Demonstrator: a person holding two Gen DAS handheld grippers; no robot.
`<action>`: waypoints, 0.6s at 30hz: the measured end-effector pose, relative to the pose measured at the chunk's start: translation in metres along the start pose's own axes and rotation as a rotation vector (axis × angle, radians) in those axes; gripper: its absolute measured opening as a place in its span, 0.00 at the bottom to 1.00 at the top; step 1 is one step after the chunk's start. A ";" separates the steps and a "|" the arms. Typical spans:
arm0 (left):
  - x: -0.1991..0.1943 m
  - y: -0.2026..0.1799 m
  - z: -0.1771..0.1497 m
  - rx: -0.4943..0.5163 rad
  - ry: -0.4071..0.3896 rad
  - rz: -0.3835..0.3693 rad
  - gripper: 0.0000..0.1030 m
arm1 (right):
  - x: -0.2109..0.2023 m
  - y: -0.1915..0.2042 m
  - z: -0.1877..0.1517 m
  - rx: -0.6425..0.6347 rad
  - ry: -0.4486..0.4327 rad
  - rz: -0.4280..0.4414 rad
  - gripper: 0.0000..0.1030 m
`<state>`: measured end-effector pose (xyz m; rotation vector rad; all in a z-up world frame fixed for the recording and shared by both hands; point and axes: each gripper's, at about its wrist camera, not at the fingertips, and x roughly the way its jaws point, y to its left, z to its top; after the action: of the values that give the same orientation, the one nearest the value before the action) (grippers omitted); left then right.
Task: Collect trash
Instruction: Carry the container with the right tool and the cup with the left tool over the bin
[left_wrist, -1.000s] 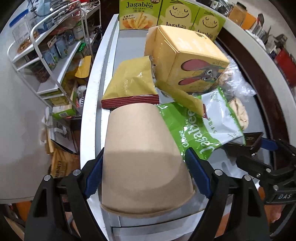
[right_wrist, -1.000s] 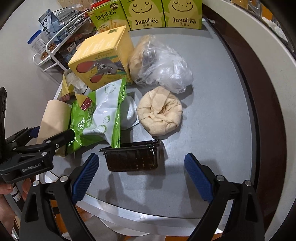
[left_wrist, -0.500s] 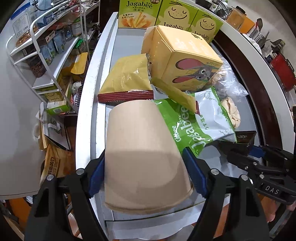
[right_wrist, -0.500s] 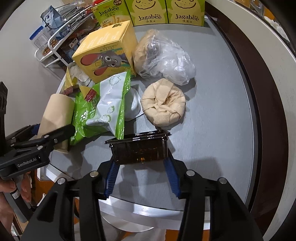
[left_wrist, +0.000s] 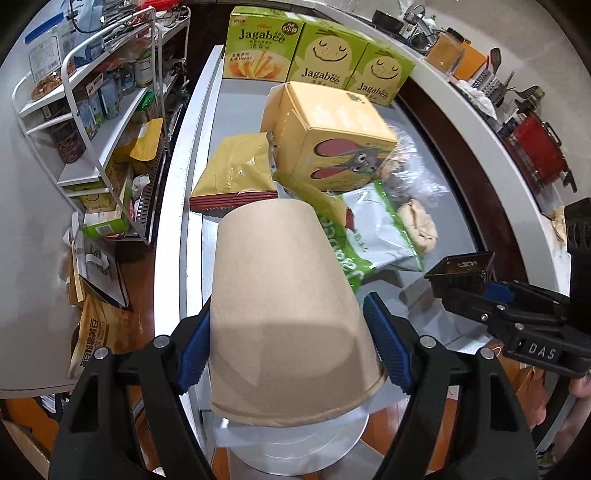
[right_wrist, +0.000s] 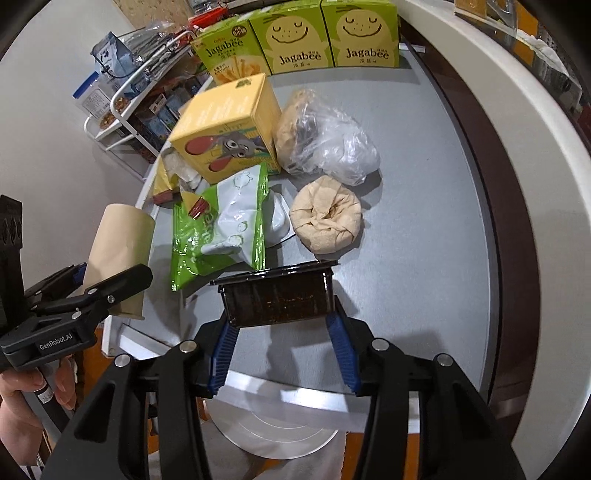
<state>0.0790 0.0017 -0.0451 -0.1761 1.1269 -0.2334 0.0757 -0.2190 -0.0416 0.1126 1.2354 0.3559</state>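
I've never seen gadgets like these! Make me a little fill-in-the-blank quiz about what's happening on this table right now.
1. The left claw is shut on a brown paper ____.
2. The right claw grips a small dark plastic ____.
3. The yellow box shows a cartoon ____.
4. The boxes at the back of the table read ____.

Missing words: cup; tray; rabbit; Jagabee

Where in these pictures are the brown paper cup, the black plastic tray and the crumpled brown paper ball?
brown paper cup (left_wrist: 288, 306), left wrist view, middle of its side wall.
black plastic tray (right_wrist: 279, 297), right wrist view, its front wall.
crumpled brown paper ball (right_wrist: 327, 214), right wrist view, its top folds.
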 end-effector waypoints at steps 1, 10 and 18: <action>-0.003 -0.001 -0.002 0.003 -0.006 -0.003 0.75 | -0.003 0.000 -0.001 0.001 -0.005 0.003 0.45; -0.021 -0.007 -0.015 0.023 -0.030 -0.003 0.75 | -0.023 0.001 -0.011 0.019 -0.040 0.033 0.45; -0.042 -0.018 -0.031 0.067 -0.060 -0.004 0.75 | -0.044 0.008 -0.023 0.013 -0.063 0.071 0.45</action>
<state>0.0321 -0.0046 -0.0170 -0.1253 1.0576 -0.2676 0.0401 -0.2281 -0.0071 0.1774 1.1739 0.4029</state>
